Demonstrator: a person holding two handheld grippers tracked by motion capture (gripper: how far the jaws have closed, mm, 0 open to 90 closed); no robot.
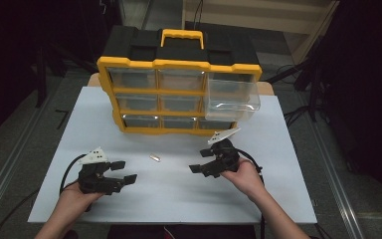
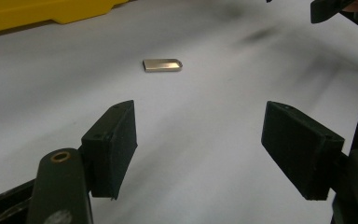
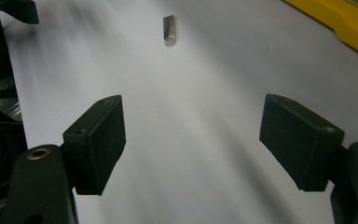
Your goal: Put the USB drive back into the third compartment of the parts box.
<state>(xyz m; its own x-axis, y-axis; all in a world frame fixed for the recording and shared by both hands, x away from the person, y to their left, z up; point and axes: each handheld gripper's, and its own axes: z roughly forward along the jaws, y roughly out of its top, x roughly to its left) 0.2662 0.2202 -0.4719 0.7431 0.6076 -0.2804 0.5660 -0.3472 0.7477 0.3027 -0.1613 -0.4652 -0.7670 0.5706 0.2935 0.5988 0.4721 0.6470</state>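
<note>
A small flat silver metal piece (image 1: 154, 158) lies on the white table (image 1: 169, 194) between my two grippers; it also lies ahead of the jaws as the metal piece (image 2: 163, 65) and the metal piece (image 3: 168, 29). My left gripper (image 1: 123, 171) rests at the table's left, open and empty, pointing right; its gap (image 2: 200, 149) is wide. My right gripper (image 1: 202, 161) sits to the right, open and empty, pointing left, with a wide gap (image 3: 191, 140). A yellow and black drawer organizer (image 1: 179, 84) stands behind, its top right clear drawer (image 1: 231, 102) pulled out.
The organizer's yellow base (image 2: 42, 14) runs along the far side of the table. Cables (image 1: 69, 172) trail from both grippers toward the near edge. Dark floor surrounds the table.
</note>
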